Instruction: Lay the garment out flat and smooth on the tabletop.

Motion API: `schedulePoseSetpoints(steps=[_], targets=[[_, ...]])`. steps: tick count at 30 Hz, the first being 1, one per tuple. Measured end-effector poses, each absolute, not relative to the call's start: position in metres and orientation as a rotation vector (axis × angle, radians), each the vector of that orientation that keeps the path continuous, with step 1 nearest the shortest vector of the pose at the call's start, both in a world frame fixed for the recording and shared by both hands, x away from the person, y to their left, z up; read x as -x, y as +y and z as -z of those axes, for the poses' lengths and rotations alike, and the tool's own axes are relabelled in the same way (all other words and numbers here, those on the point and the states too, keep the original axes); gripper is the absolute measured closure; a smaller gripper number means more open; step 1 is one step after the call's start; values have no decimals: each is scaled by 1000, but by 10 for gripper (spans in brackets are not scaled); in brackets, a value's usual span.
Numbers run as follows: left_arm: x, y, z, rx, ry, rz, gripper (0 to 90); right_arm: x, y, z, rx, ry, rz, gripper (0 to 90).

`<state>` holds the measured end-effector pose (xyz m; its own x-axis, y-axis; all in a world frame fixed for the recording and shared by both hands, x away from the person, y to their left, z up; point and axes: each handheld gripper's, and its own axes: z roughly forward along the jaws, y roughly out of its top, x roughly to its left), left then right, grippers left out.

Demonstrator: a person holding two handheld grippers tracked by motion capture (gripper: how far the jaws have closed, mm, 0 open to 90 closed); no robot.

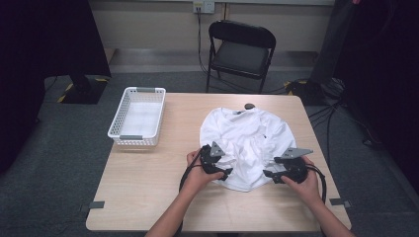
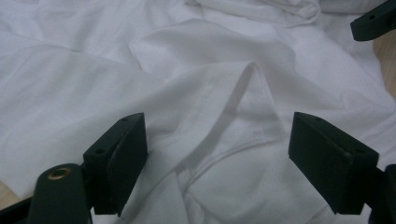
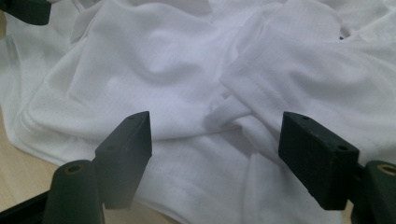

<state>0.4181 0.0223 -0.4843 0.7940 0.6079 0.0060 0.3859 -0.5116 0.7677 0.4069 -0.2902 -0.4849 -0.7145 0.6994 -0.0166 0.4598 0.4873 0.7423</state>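
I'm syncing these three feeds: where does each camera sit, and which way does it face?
High view: above the person's side, looking down on the wooden table; forearms, left gripper, right gripper.
Left gripper view: along open jaws at the crumpled white T-shirt.
Right gripper view: along open jaws at the shirt's hem.
Shared: shirt.

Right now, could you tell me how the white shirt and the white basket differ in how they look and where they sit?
The white shirt is soft cloth, lying crumpled at the table's middle and right; the white basket is a rigid perforated tray at the table's left edge. The left gripper and right gripper stand open at the shirt's near edge, away from the basket. Both are white and rest on the wooden table.
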Motion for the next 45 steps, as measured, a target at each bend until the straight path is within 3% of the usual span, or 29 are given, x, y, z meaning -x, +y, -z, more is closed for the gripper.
schedulePoseSetpoints(steps=[16, 45], targets=[[-410, 21, 499, -2228, 625, -449, 137, -399, -290, 499, -985, 2376, -1067, 230], [-393, 38, 499, -2231, 607, -417, 143, -381, -281, 499, -954, 2401, -1081, 229]])
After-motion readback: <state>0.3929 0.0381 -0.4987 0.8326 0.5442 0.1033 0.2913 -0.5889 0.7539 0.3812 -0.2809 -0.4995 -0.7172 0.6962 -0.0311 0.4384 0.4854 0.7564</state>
